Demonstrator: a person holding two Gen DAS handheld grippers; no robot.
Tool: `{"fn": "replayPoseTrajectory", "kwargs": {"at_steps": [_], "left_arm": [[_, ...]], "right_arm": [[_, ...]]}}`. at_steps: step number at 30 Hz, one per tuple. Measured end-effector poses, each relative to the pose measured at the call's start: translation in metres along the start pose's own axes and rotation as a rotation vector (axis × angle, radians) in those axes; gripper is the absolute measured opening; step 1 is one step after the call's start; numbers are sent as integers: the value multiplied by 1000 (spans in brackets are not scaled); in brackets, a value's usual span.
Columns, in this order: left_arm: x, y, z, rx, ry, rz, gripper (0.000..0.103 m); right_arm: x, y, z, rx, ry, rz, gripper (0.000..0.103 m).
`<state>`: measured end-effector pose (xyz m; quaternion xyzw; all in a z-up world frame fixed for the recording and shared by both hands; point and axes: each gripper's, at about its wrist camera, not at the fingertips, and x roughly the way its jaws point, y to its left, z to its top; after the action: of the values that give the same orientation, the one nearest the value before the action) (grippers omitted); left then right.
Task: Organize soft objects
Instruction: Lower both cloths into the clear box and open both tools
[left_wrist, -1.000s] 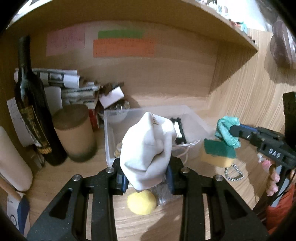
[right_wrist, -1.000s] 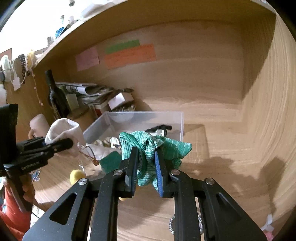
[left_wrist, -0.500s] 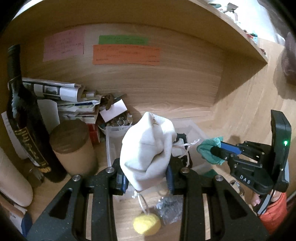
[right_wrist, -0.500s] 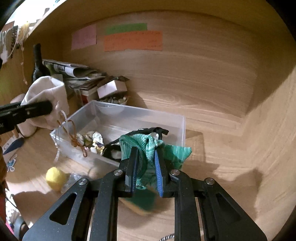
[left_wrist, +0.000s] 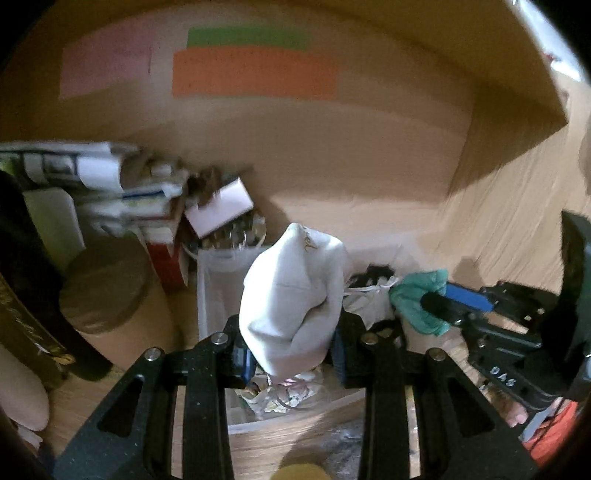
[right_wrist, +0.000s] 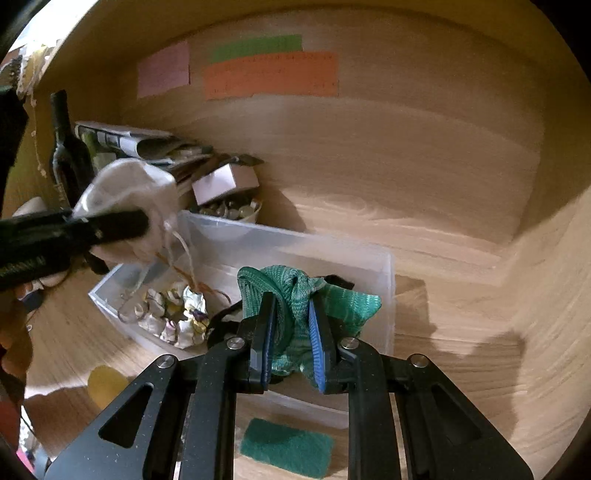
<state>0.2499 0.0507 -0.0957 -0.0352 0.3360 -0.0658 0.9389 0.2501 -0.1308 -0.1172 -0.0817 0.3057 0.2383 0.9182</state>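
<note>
Over the clear bin, both my tools carry soft loads.

From the left wrist, my left gripper (left_wrist: 291, 354) pinches the white cloth pouch (left_wrist: 291, 295) above the clear bin (left_wrist: 210, 295), which I judge is the drop spot; a brown canister (left_wrist: 107, 295) crowds the left side. From the right wrist, my right gripper (right_wrist: 291, 347) clamps the green knit cloth (right_wrist: 295, 295) above the bin's near wall, with bare shelf to the right and a green sponge (right_wrist: 286, 448) outside below.

Dark wine bottle (right_wrist: 62, 147), stacked papers (right_wrist: 147, 146), coloured wall notes (right_wrist: 271, 75).
</note>
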Motion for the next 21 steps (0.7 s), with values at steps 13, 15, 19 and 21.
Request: {"fn": "replayPoseTrajectory", "kwargs": {"at_steps": [13, 15, 19, 21], "left_arm": [[41, -11, -21, 45, 127, 23, 37], [40, -12, -21, 50, 126, 26, 40], [37, -10, -22, 36, 126, 17, 44], [36, -9, -21, 26, 122, 14, 49]], "right_arm": [[29, -3, -15, 7, 133, 18, 18], [28, -2, -14, 4, 133, 16, 18], [23, 0, -14, -2, 128, 9, 25], [20, -1, -14, 1, 121, 9, 31]]}}
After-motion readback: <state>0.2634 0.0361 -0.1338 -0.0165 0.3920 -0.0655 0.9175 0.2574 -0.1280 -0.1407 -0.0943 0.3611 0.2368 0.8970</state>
